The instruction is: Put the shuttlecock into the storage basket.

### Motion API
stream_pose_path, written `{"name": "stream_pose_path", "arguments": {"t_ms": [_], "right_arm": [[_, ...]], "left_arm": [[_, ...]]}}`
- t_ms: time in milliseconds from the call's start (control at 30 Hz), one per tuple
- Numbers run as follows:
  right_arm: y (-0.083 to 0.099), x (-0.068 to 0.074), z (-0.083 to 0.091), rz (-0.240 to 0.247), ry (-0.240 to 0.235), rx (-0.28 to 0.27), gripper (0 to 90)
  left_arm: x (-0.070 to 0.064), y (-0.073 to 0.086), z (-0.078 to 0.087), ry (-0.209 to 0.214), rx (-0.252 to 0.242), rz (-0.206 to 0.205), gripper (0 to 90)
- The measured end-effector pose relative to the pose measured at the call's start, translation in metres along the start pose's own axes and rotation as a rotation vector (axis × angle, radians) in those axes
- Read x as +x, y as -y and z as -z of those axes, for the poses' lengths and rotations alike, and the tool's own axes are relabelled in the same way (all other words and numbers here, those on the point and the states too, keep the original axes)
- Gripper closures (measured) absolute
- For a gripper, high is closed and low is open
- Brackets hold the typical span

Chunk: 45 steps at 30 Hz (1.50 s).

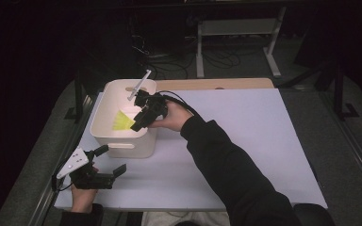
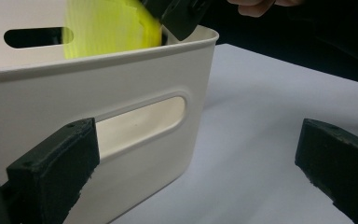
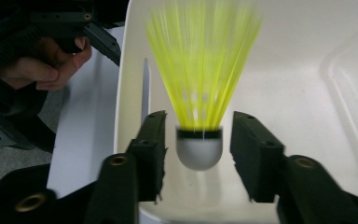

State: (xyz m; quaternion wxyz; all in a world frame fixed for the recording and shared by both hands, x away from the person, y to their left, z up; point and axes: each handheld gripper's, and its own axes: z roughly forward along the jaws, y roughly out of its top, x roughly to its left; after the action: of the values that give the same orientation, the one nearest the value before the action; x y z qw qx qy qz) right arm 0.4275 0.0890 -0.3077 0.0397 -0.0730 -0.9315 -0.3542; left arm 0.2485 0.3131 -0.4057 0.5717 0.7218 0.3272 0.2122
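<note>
A: Where's your right claw [image 1: 139,118]?
B: Left of centre in the high view, over the white bin [image 1: 104,129]. In the right gripper view its jaws stand apart, with a gap on each side of the shuttlecock [image 3: 200,93].

A: So the shuttlecock is loose?
B: Looks like it. The grey cork sits between the jaws, touching neither, yellow skirt fanned toward the top of the frame and blurred. It's over the bin's interior.

A: Your left claw [image 1: 109,162]?
B: Lower left of the high view, on the bench [image 1: 245,141] just in front of the bin. Jaws wide apart, nothing between them; the left gripper view looks at the bin's slotted handle wall.
</note>
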Motion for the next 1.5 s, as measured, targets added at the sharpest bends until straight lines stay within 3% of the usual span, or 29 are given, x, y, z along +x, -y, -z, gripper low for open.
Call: {"name": "stream_pose_path", "arguments": {"t_ms": [300,433,733,967,1500], "right_arm": [[0.002,0.001,0.014,-0.030,0.032,-0.019,27.8],[0.006,0.002,0.022,-0.040,0.077,-0.027,17.8],[0.016,0.007,0.043,-0.034,0.134,-0.075,11.7],[0.026,0.005,0.051,-0.053,0.170,-0.084,1.0],[0.053,0.004,0.078,-0.080,0.210,-0.139,0.0]], "left_arm": [[0.000,0.000,0.000,0.001,0.000,0.000,0.0],[0.000,0.000,0.000,0.001,-0.001,0.001,0.0],[0.000,0.000,0.000,0.001,-0.003,0.000,0.0],[0.000,0.000,0.000,-0.001,-0.002,-0.002,0.0],[0.000,0.000,0.000,-0.003,-0.001,0.001,0.0]]}}
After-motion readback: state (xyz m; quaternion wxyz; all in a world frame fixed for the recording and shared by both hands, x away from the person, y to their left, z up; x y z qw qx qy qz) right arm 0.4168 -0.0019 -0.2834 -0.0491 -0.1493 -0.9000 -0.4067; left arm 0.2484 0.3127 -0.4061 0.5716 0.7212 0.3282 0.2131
